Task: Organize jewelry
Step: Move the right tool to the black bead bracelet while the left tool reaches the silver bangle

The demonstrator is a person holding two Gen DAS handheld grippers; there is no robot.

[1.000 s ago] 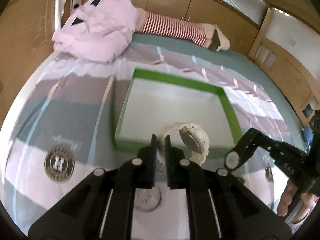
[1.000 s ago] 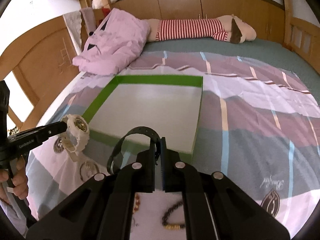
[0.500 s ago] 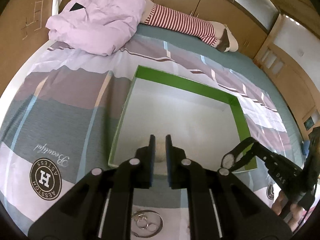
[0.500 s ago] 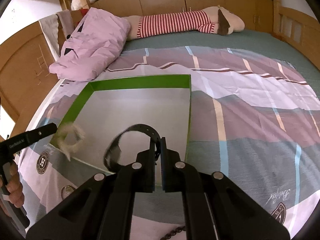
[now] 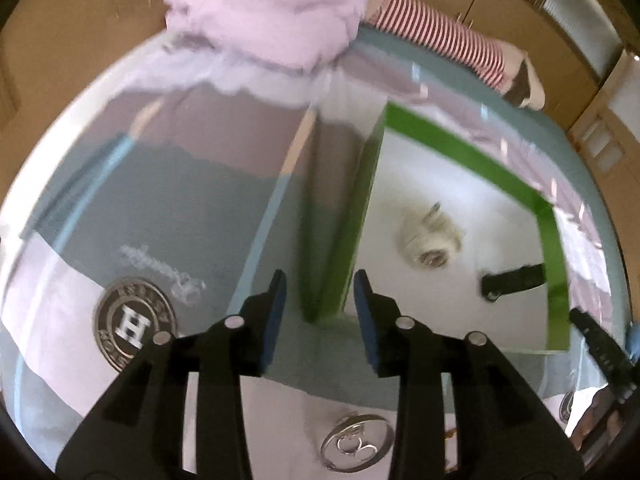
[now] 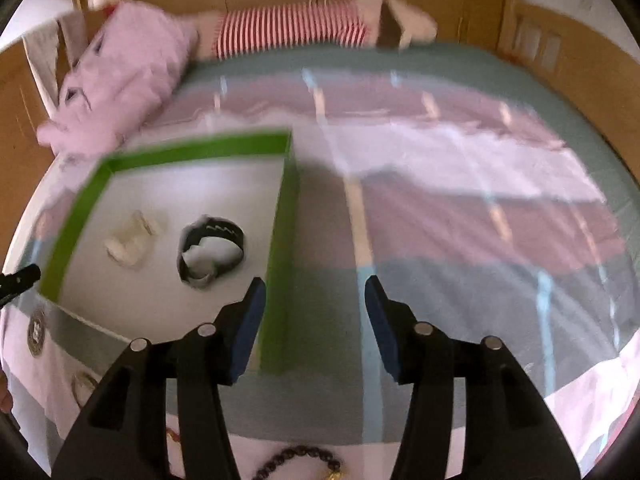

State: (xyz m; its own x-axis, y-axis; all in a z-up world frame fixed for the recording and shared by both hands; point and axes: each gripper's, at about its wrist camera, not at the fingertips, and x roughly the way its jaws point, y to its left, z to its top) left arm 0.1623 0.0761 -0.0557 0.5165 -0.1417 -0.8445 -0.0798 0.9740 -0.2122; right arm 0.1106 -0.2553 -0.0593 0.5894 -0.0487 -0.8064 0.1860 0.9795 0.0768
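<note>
**Watches in the tray, both grippers free**

Beads first, at the very bottom centre of the right wrist view: a dark beaded bracelet with a gold charm (image 6: 298,462) lies on the pale patch of the striped bedspread (image 6: 460,208), not yet sorted. Same story at the bottom centre of the left wrist view, where a silver wire hoop with small rings inside it (image 5: 357,443) waits just under the fingers. Above them, the left gripper (image 5: 320,308) has its blue-padded jaws spread wide and empty, hovering over the near corner of the green-walled, white-floored shallow box (image 5: 554,264). The right gripper (image 6: 314,308) is likewise parted, nothing between the pads, straddling the box's right wall lower centre.

Further up, inside the box: the cream-white plastic wristwatch (image 6: 130,240) at centre left, and beside it, apart, the black rubber-strapped wristwatch (image 6: 211,250), standing on its curled strap. Both look deliberately grouped, watches together. Likely next, the loose pieces near the cameras. Far back, upper left, a crumpled pink garment (image 6: 120,80); top centre, a red-and-white striped plush (image 6: 292,28). Frames are motion-blurred.
</note>
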